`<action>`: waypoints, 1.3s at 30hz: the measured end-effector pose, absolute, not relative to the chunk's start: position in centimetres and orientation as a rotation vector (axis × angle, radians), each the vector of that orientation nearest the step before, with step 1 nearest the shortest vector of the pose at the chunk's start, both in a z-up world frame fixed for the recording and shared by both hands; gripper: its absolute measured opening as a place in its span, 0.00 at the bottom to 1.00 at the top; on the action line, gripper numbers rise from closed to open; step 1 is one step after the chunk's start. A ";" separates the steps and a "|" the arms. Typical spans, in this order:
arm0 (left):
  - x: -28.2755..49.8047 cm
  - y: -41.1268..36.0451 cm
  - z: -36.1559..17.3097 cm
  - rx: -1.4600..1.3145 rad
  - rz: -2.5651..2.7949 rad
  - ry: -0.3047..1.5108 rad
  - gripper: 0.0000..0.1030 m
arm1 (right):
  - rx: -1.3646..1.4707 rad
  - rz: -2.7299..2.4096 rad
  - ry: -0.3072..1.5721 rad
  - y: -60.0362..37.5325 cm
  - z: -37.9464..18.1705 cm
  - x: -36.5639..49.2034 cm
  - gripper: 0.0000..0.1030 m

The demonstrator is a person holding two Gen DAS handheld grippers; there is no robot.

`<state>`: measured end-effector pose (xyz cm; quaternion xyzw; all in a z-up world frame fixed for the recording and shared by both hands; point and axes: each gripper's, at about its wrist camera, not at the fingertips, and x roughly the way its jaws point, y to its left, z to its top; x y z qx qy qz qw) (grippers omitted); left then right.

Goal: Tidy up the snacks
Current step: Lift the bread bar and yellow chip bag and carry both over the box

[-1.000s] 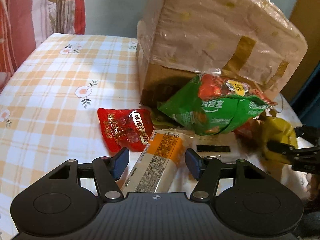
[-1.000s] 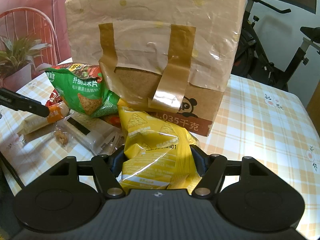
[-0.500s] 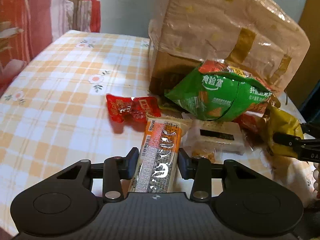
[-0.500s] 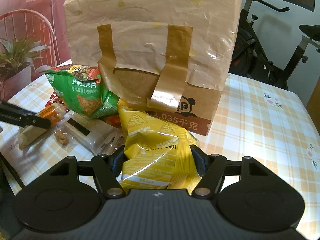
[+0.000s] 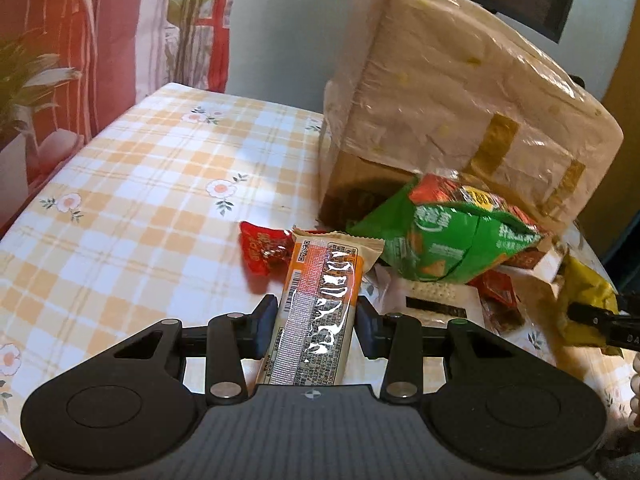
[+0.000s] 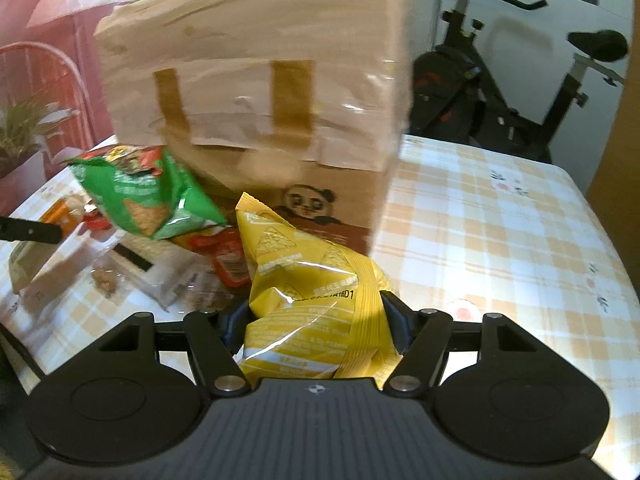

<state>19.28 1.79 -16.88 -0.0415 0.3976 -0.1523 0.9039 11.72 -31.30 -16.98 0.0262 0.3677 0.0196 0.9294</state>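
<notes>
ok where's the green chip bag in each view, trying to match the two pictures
Left wrist view: the crinkled green foil chip bag sits right of centre, leaning at the foot of the box, beyond the bar in the left tool.
Right wrist view: the same bag is at the left, up and left of the yellow bag.
Shared landmark: the big taped, plastic-wrapped cardboard box behind it.

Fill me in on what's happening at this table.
A person is sorting snacks with two grippers. The left hand-held gripper has just closed on a long orange snack bar. The right hand-held gripper grips a yellow chip bag. A green bag and small packets lie by a wrapped cardboard box.
</notes>
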 end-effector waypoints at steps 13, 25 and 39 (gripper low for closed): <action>19.6 2.9 -12.9 -0.136 -0.266 0.714 0.42 | 0.027 -0.095 0.643 -34.9 -14.0 11.0 0.66; 20.4 0.4 -3.5 -0.133 -0.363 0.479 0.42 | -0.054 -0.147 0.388 -36.4 -6.1 11.0 0.66; 28.1 -7.3 1.9 -0.129 -0.475 0.386 0.42 | -0.121 0.096 0.164 -31.7 1.9 19.4 0.66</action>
